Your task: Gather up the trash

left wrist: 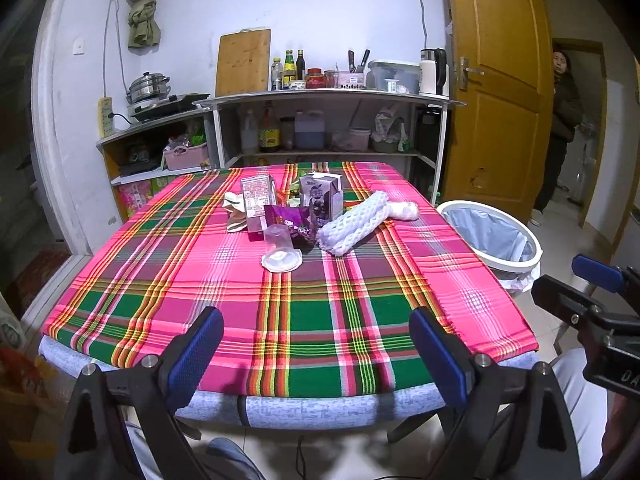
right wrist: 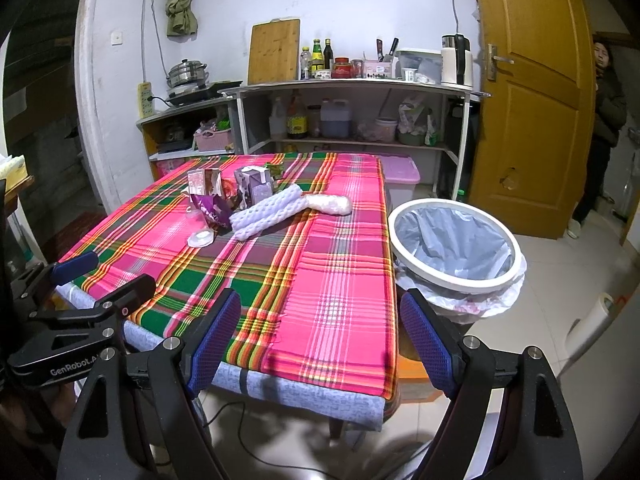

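Note:
A pile of trash lies at the far middle of the plaid-covered table [left wrist: 304,320]: a clear plastic cup [left wrist: 280,246] upside down, a purple wrapper [left wrist: 294,220], a pink carton [left wrist: 258,200], a purple drink carton [left wrist: 320,196] and white foam netting [left wrist: 356,222]. The right wrist view shows the same foam netting [right wrist: 268,210] and cup [right wrist: 200,226]. A white bin [right wrist: 456,244] with a grey liner stands on the floor at the table's right side. My left gripper [left wrist: 316,356] is open over the table's near edge. My right gripper [right wrist: 320,344] is open near the front right corner, holding nothing.
A shelf unit [left wrist: 320,128] with bottles, a kettle and a cutting board stands against the back wall. A wooden door [left wrist: 496,80] hangs open at the right, and a person [left wrist: 560,128] stands in the doorway beyond it. A pink lidded box [right wrist: 400,174] sits behind the table.

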Demonstrator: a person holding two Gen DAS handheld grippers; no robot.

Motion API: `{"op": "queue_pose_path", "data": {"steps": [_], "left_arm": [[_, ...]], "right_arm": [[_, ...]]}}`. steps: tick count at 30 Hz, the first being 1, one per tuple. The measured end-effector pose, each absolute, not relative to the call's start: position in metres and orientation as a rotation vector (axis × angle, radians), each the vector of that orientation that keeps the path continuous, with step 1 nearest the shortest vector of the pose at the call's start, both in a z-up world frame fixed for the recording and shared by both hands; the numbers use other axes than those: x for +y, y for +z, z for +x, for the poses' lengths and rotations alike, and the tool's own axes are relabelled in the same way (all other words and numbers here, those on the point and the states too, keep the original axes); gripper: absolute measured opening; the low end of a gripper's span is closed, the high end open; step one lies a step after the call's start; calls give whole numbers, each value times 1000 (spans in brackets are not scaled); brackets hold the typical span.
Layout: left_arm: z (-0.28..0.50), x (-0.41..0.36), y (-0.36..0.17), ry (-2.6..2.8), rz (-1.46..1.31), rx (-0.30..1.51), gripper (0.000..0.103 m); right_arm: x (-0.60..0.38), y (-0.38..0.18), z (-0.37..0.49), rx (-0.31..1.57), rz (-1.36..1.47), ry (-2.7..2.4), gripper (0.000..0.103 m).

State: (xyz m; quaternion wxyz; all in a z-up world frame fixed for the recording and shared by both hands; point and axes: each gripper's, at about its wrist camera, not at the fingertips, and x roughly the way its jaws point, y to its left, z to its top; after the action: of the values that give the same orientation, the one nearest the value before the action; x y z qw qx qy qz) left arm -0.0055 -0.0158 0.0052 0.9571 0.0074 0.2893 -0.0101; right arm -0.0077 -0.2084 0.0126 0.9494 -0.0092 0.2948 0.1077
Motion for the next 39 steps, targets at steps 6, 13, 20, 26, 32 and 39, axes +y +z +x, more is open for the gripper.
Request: {"op": "queue_pose_path", "data": {"steps": [6,13,20,26,32,39], "left_arm": [[-6,-20,6,-22,18,585,95],[-7,-17,7,-22,17,584,95],[-6,-16,6,-21,17,584,95],[-7,-19,7,-24,16,584,95],[-6,-18,6,-20,16,586,95],[-6,-21,4,-23,15,594,95]], "right_arm": [[-208,12,-8,598,-19,221,83],[-208,12,-8,598,-20,220,83],[-208,12,-8,598,-19,221,83],[-208,12,-8,597,-19,221,83],[-208,12,-8,597,-19,221,83],[-209,12,-8,600,-17,220,83]]}}
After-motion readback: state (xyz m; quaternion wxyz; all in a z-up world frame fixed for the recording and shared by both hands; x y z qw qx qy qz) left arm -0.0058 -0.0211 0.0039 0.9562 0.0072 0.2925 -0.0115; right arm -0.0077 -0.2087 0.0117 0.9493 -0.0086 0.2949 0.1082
